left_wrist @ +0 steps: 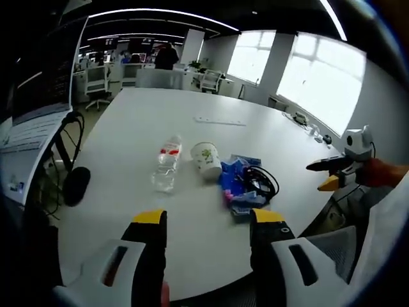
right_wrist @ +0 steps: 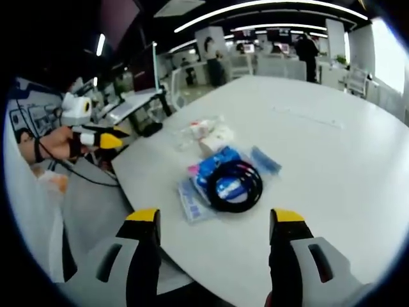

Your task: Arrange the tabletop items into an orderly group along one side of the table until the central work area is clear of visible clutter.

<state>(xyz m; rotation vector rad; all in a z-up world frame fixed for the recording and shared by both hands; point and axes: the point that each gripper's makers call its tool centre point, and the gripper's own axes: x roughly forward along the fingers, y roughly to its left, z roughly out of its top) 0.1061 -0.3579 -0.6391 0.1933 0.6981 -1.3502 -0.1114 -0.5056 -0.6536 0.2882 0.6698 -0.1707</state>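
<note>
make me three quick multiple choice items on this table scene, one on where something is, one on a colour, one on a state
1. Where does the coiled black cable lie?
A. on the blue packets
B. inside the cup
C. on the floor

2. What colour are the tips of the left gripper fingers?
A. red
B. yellow
C. green

3. How does the clear water bottle rest?
A. upright
B. lying on its side
C. held in a gripper

Answers:
1. A, the cable coil sits over the blue packets in the right gripper view.
2. B, both fingertips show yellow caps.
3. B, it lies flat on the white table beside the paper cup.
</note>
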